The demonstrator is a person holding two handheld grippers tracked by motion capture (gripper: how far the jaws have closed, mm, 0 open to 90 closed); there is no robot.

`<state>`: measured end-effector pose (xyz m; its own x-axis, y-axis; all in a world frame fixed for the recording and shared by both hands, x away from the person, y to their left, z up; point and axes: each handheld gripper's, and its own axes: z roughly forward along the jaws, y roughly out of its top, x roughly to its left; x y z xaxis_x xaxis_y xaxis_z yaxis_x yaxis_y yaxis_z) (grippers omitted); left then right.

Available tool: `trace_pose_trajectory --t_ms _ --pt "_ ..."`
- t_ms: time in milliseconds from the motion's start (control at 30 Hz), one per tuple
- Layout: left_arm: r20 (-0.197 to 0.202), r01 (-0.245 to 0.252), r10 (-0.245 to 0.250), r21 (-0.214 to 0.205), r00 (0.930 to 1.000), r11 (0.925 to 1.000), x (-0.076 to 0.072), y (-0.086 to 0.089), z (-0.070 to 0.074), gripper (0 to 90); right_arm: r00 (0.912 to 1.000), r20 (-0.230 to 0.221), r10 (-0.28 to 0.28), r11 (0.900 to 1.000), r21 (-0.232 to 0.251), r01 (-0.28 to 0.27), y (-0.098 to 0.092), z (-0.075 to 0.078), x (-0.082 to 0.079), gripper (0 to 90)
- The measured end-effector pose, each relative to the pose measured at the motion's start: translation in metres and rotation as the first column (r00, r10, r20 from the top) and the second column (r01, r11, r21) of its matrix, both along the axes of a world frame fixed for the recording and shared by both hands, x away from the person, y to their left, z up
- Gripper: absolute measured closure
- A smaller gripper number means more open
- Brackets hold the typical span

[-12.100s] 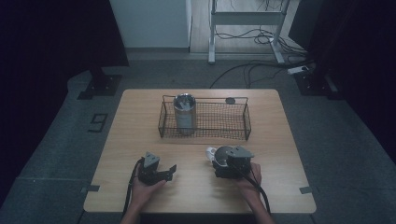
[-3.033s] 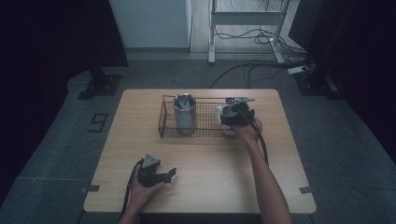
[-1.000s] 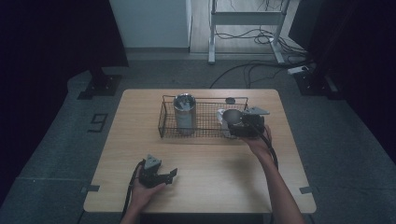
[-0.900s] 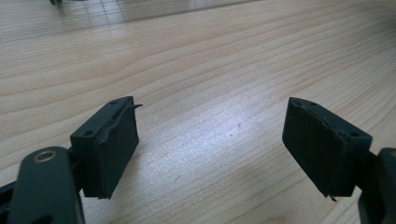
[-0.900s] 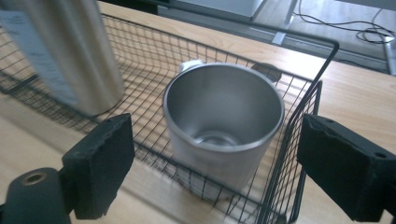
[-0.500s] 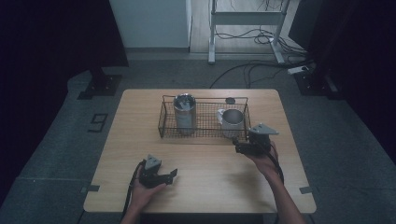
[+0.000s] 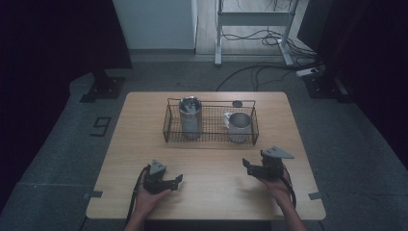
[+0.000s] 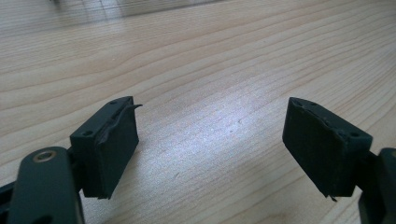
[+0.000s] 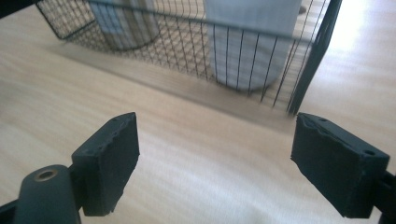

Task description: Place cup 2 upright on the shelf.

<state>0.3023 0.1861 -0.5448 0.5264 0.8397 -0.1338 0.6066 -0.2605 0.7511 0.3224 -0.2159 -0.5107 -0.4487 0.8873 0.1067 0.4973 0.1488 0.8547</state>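
Note:
A black wire basket (image 7: 168, 130) stands at the back middle of the wooden table. Inside it, a tall metal can (image 7: 189, 117) is upright at the left and a white mug (image 7: 237, 126) sits at the right. In the right gripper view the mug (image 9: 252, 42) and the can (image 9: 126, 23) show behind the basket wires (image 9: 308, 60). My right gripper (image 7: 249, 167) is open over the table in front of the basket's right end, nothing between its pads (image 9: 109, 161). My left gripper (image 7: 175, 182) rests open near the front left, with bare wood between its pads (image 8: 109, 144).
A small dark round object (image 7: 237, 103) lies on the table just behind the basket. The table (image 7: 216, 202) has bare wood between the two grippers. Cables and a metal frame (image 7: 250, 19) stand on the floor beyond the table.
My right gripper let go of the white mug inside the basket and drew back toward the front of the table, open. The left gripper has stayed in place.

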Motion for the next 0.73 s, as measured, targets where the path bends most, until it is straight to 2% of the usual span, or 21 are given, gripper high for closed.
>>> trace_pose_trajectory --t_ms 100,300,600,733 --pt "0.001 -0.001 0.001 0.002 1.0 1.0 0.0 0.0 0.0 18.4 0.9998 -0.016 0.009 0.9999 0.011 -0.009 -0.003 -0.009 -0.009 16.8" --pt "0.0 -0.002 0.002 0.004 1.0 1.0 -0.001 -0.001 0.0 18.4 0.999 -0.042 0.013 0.9999 -0.001 -0.013 -0.004 -0.023 -0.012 17.5" --pt "-0.001 -0.001 0.001 0.003 1.0 1.0 -0.001 -0.001 0.0 18.4 0.9992 -0.039 0.011 0.9999 -0.006 -0.011 -0.004 -0.024 -0.012 18.3" --pt "-0.003 0.001 -0.001 0.003 1.0 1.0 0.0 -0.001 0.0 18.4 0.9985 -0.055 -0.004 0.9995 -0.032 0.003 -0.003 -0.028 -0.011 16.1"
